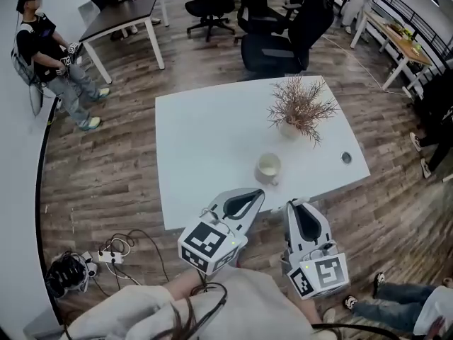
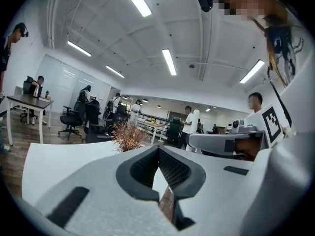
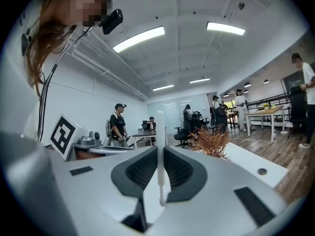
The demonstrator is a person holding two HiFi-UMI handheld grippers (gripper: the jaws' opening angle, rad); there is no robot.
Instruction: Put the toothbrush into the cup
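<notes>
A cream cup (image 1: 269, 168) stands on the white table (image 1: 205, 140), just ahead of both grippers. My right gripper (image 1: 293, 205) hovers at the table's near edge, shut on a thin white toothbrush (image 3: 160, 156) that stands upright between its pads. The same toothbrush (image 2: 195, 123) rises above the right gripper's nose in the left gripper view. My left gripper (image 1: 259, 195) sits beside it to the left, its tips just short of the cup. Its jaws (image 2: 158, 149) are shut with nothing between them. Neither gripper view shows the cup.
A pot of dried brown twigs (image 1: 300, 109) stands behind the cup. A small round cap (image 1: 346, 157) is set in the table at the right. Office chairs (image 1: 283, 27) and desks stand beyond; people are around the room. Cables (image 1: 117, 250) lie on the floor at the left.
</notes>
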